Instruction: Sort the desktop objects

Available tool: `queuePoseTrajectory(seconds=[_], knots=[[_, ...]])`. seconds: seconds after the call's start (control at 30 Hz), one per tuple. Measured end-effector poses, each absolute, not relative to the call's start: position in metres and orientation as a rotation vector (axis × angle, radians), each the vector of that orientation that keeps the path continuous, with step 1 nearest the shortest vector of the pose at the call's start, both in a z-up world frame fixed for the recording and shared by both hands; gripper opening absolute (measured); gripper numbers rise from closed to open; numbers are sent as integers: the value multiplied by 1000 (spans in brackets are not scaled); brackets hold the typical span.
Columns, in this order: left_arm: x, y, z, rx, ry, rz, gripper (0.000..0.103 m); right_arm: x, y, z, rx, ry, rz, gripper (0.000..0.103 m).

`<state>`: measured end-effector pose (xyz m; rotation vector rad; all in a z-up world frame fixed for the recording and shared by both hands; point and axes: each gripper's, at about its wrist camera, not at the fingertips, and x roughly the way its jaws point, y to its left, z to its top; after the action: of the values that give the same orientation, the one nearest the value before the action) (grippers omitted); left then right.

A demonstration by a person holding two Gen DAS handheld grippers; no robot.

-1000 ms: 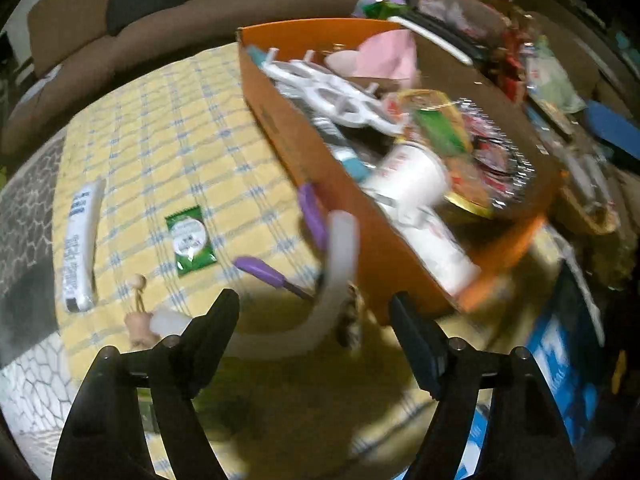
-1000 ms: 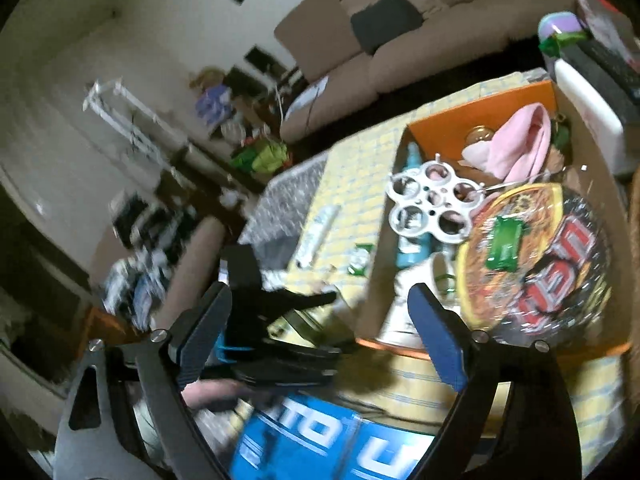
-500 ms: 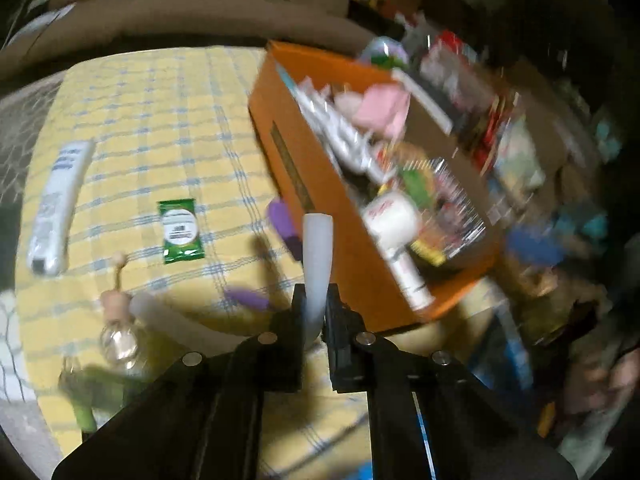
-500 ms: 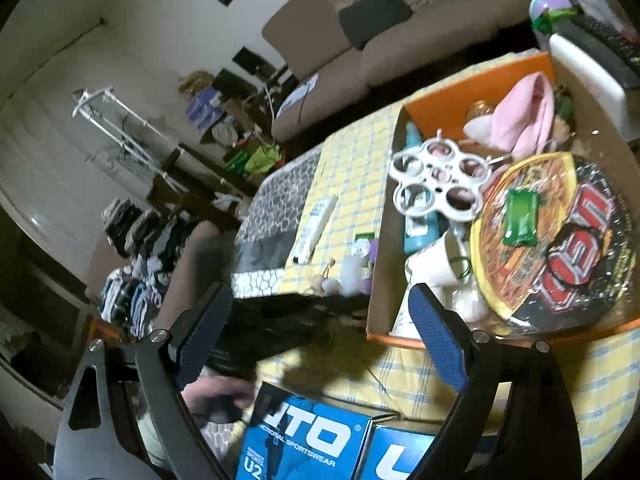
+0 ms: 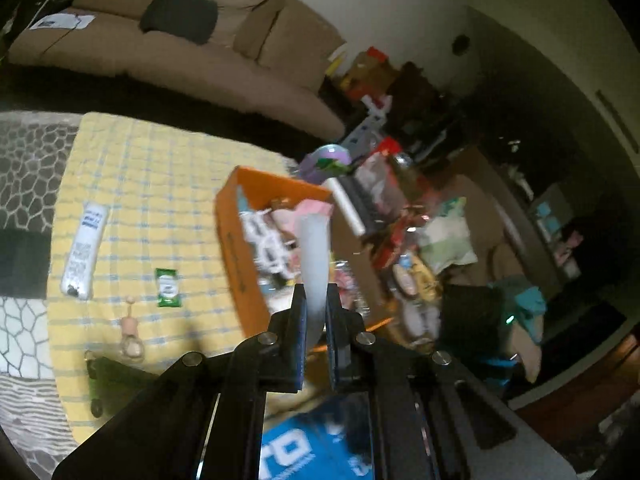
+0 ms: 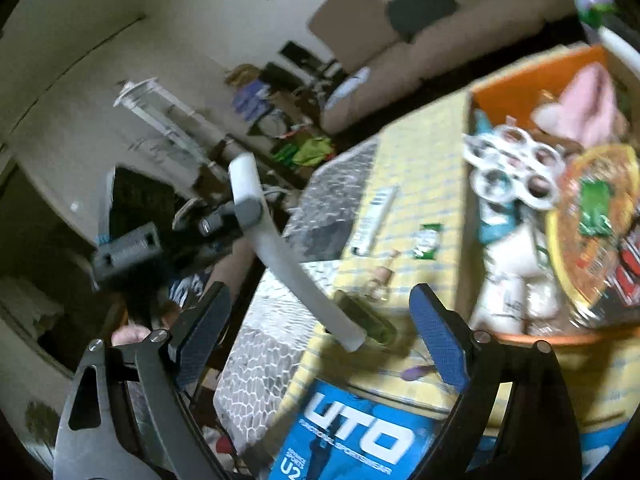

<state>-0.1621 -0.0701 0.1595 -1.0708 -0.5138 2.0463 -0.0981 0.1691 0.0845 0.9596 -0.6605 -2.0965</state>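
Observation:
My left gripper (image 5: pixel 316 312) is shut on a curved white band (image 5: pixel 314 256) and holds it up in the air in front of the orange box (image 5: pixel 236 236). In the right wrist view the band (image 6: pixel 288 260) hangs from the left gripper (image 6: pixel 248 210) above the table's near left corner. My right gripper (image 6: pixel 320 332) is open and empty. The orange box (image 6: pixel 532 72) holds a white ring toy (image 6: pixel 512 168), a pink cloth (image 6: pixel 588 104), a noodle bowl (image 6: pixel 596 220) and a white tube. On the yellow checked cloth (image 5: pixel 160 184) lie a white tube (image 5: pixel 84 252), a green packet (image 5: pixel 169 287) and a small bottle (image 5: pixel 131 336).
A blue UTO box (image 6: pixel 360 440) lies at the table's near edge. A green object (image 5: pixel 108 376) sits at the cloth's near left. A beige sofa (image 5: pixel 180 40) stands behind the table. Cluttered bags and boxes (image 5: pixel 400 216) fill the right side.
My left gripper has closed on the white band and lifted it off the table, rising and tilting upward. The right gripper has stayed open and swung left.

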Motion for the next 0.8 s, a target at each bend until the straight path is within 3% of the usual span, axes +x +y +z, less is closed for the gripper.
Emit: queuePoseTrajectory(seconds=[0.2,0.23,0.27,0.33,0.53,0.8], knots=[[-144,-50,188,-1062,-480,2013,7,-82,123,106,847,-357,-2247,90],[-143,-47,192,-1058,-477,2014,7,-81,121,106,844,-339,-2262,84],[-142,-45,194,-1057,-484,2005,7,-82,120,104,855,-337,-2261,74],[-146,-40,198,-1055,-517,1973,7,-86,124,100,886,-361,-2254,10],[-168,7,212,-1055,-455,1964,8,-107,191,113,886,-497,-2295,13],[-252,95,190,-1111,-399,2038,8,-208,298,132,1101,-413,-2469,13]])
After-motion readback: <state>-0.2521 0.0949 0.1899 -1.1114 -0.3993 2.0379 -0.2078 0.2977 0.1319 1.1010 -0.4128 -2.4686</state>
